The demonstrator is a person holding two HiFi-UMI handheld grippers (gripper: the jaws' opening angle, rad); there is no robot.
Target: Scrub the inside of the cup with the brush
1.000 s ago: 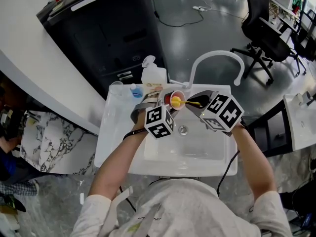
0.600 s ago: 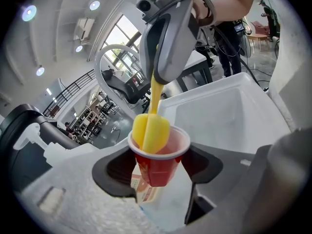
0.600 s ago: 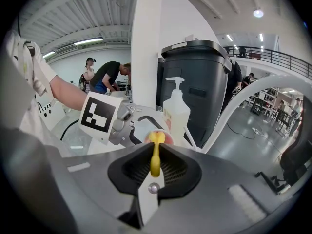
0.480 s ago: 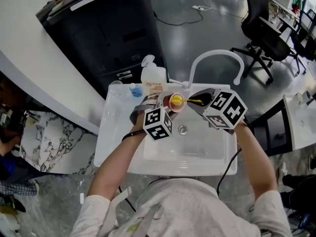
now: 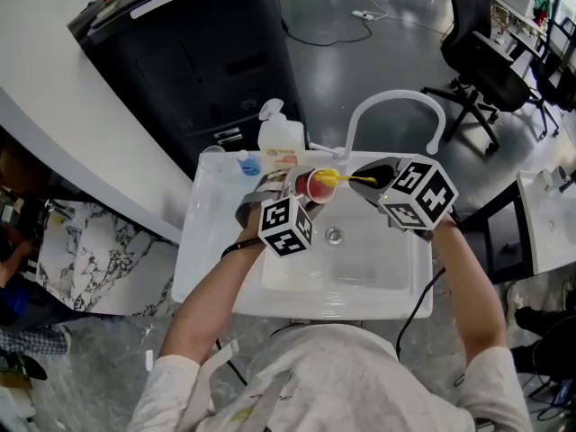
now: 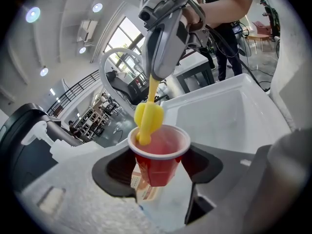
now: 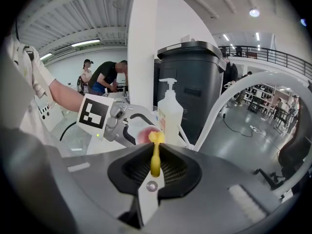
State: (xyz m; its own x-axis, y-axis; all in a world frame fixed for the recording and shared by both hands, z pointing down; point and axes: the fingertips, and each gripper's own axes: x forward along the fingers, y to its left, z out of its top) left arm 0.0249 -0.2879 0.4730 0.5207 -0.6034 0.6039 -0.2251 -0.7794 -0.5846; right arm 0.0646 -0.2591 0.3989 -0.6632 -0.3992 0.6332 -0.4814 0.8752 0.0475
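- cup (image 5: 315,187): red with a white rim, held in the air over the back edge of the sink (image 5: 360,264), just in front of the foot of the faucet (image 5: 396,104).
- the left gripper (image 5: 302,191) is clenched on the cup; in the left gripper view its dark pads press on the cup's walls from both sides, and the open mouth faces the camera.
- brush (image 5: 340,179): yellow, reaching in from the right, its head at the cup's rim; in the left gripper view the head rests on the far rim and dips partly into the mouth.
- the right gripper (image 5: 367,181) is clenched on the brush's thin handle; in the right gripper view the handle stands between the closed jaws and points at the cup.
- a soap bottle (image 5: 281,139) stands on the ledge just behind the cup, with a black bin (image 5: 207,61) beyond it.
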